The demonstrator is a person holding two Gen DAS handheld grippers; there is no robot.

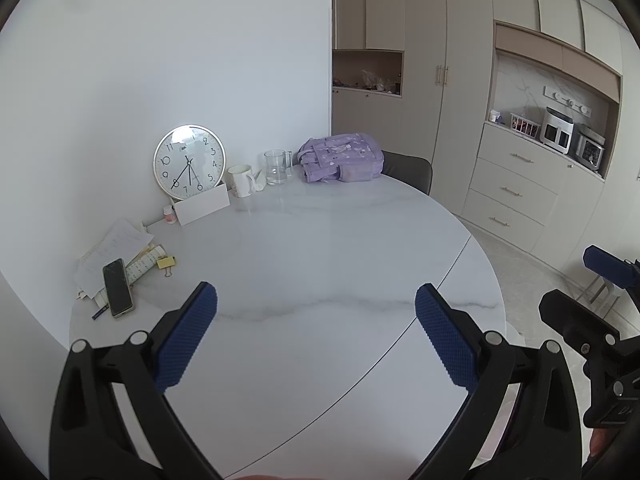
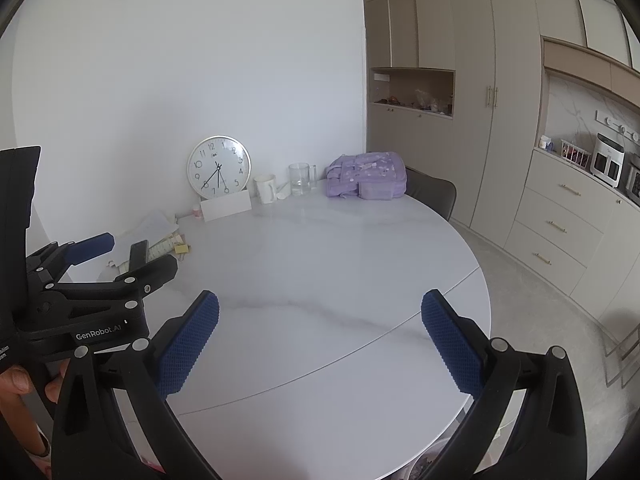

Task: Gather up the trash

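Trash is not showing clearly anywhere on the marble counter [image 1: 320,248]; nothing there can be told apart as litter. Both grippers are hovering above its near edge, holding nothing: the left gripper [image 1: 316,336] is standing spread wide, and the right gripper [image 2: 320,340] is spread likewise. Papers [image 1: 116,252] and a phone [image 1: 117,287] are lying at the left, while a clock [image 1: 189,162], mug [image 1: 240,180], glass pitcher [image 1: 277,167] and purple backpack [image 1: 340,158] are lining the far wall.
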